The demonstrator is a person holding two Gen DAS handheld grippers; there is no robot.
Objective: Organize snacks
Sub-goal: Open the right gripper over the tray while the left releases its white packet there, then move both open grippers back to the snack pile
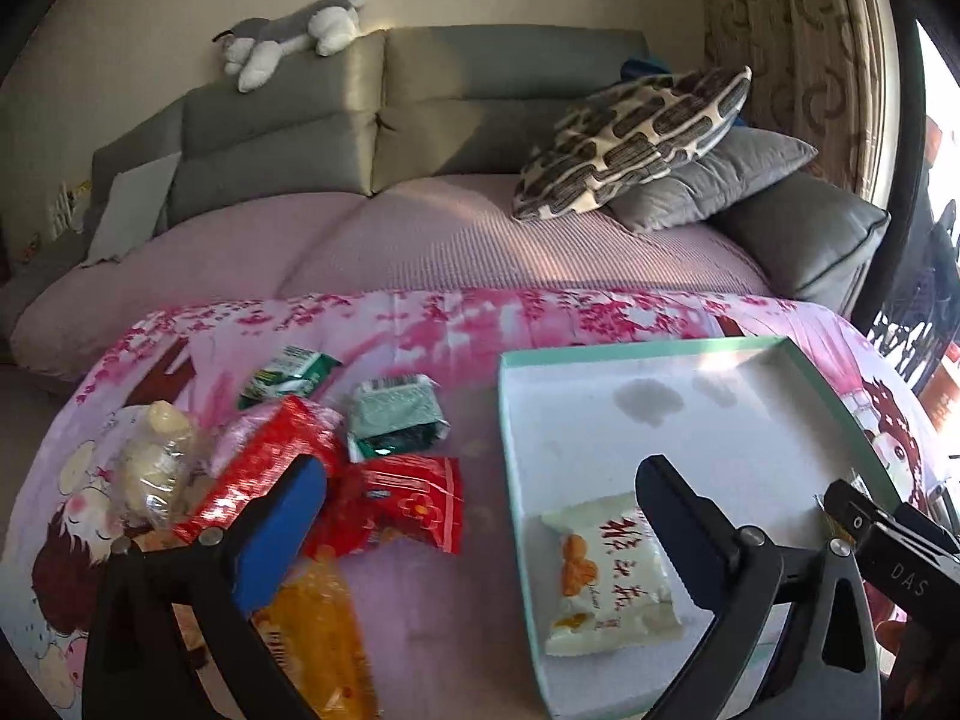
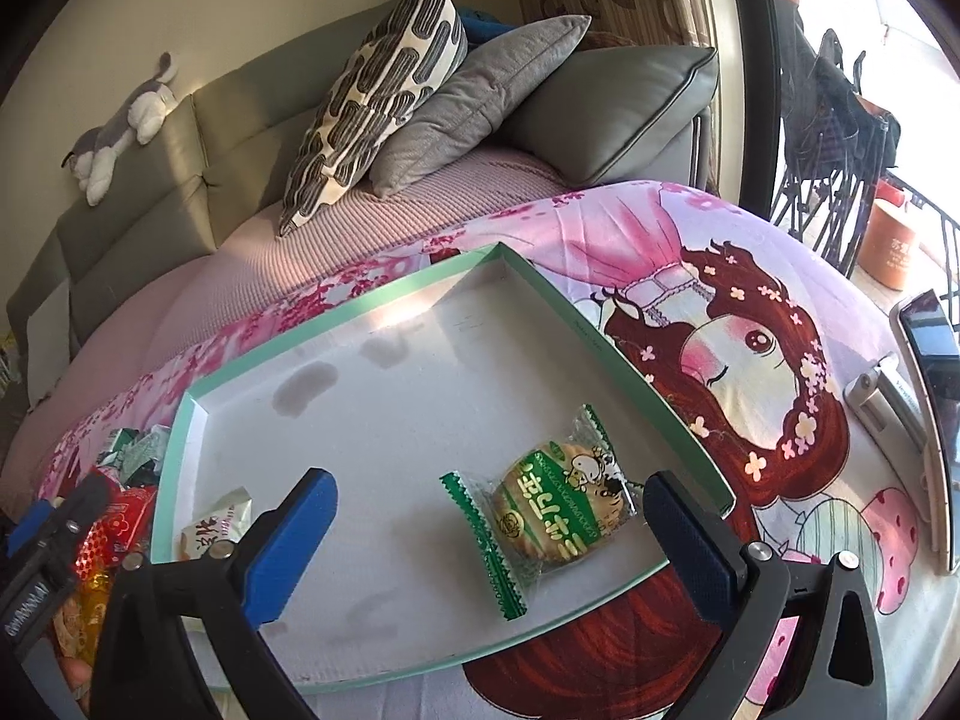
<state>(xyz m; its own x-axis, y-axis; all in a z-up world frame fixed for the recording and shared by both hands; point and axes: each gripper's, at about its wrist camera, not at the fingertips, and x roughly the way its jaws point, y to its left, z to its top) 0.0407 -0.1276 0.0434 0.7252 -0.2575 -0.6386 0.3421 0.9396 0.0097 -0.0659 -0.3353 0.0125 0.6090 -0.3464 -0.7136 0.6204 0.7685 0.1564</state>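
shallow mint-green cardboard tray with a white, faintly stained floor lies flat on the pink cartoon-print cloth. loose pile of crinkly foil snack packets sits left of the tray. white pastry packet lies at the tray's near left; round biscuit in clear green-edged wrap at its near right. left gripper and right gripper both stand wide open, empty. judgement: pinch slippery wrappers at the sealed edges; set each one flat.

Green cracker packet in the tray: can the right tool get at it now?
Probably yes. The right tool is open, the green cracker packet lies flat and alone between its fingers, and nothing covers it.
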